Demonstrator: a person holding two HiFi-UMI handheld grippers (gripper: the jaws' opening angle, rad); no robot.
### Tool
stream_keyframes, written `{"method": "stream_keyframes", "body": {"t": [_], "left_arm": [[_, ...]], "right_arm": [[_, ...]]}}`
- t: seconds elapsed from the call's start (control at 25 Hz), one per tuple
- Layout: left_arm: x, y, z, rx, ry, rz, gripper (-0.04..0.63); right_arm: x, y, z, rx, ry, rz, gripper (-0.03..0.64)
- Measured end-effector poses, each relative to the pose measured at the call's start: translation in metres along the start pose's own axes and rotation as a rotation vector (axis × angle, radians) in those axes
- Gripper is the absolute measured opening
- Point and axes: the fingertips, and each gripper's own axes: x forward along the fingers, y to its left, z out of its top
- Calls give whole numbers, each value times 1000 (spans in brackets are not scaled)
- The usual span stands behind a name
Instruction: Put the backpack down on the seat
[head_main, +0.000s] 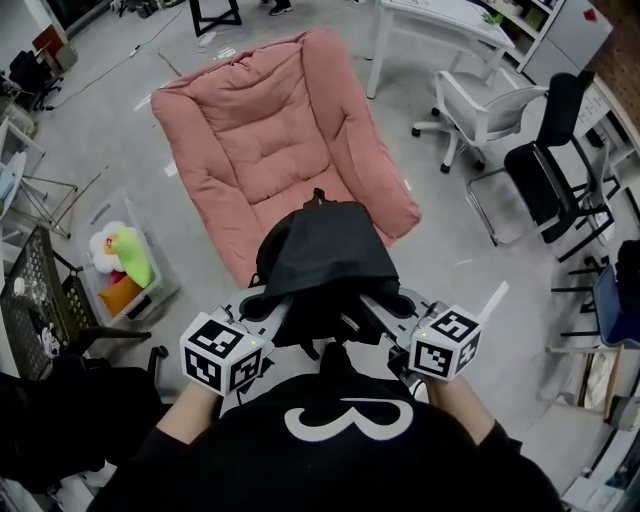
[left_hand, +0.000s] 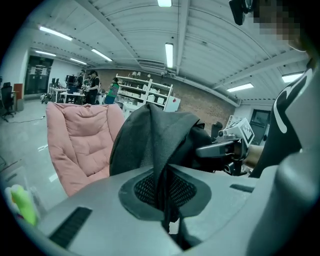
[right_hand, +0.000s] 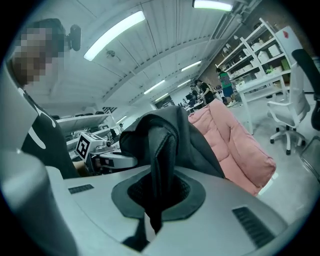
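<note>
A clear bin of soft toys (head_main: 122, 262) sits left of the pink padded lounge chair (head_main: 270, 140). 2 office chairs (1 white (head_main: 485, 100), 1 black (head_main: 550, 170)) stand to its right. The black backpack (head_main: 325, 260) hides the seat's front edge, so contact there cannot be judged. The left gripper (left_hand: 167, 210) and right gripper (right_hand: 152, 215) each pinch a backpack strap, jaws nearly together.

My right gripper (right_hand: 150, 215) is clamped on a strap (right_hand: 161, 167) of the backpack (right_hand: 197, 142); the pink seat (right_hand: 240, 150) lies beyond.
</note>
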Motion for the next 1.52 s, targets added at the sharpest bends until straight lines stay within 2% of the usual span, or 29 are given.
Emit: {"method": "stream_keyframes", "body": {"t": [0.28,0.56,1.08,1.52], "left_arm": [[49,37,35,-46,-10,79,12],[75,87,55,-81,-25,104,12],[115,187,69,-137,-11,77,12],[161,264,69,-185,25,184,12]], "right_arm": [[32,-60,43,-49,42,51,15],[81,-98,73,-51,76,52,15],[174,-149,101,-86,139,-23,15],[248,-207,109,-69,221,24,15]]}}
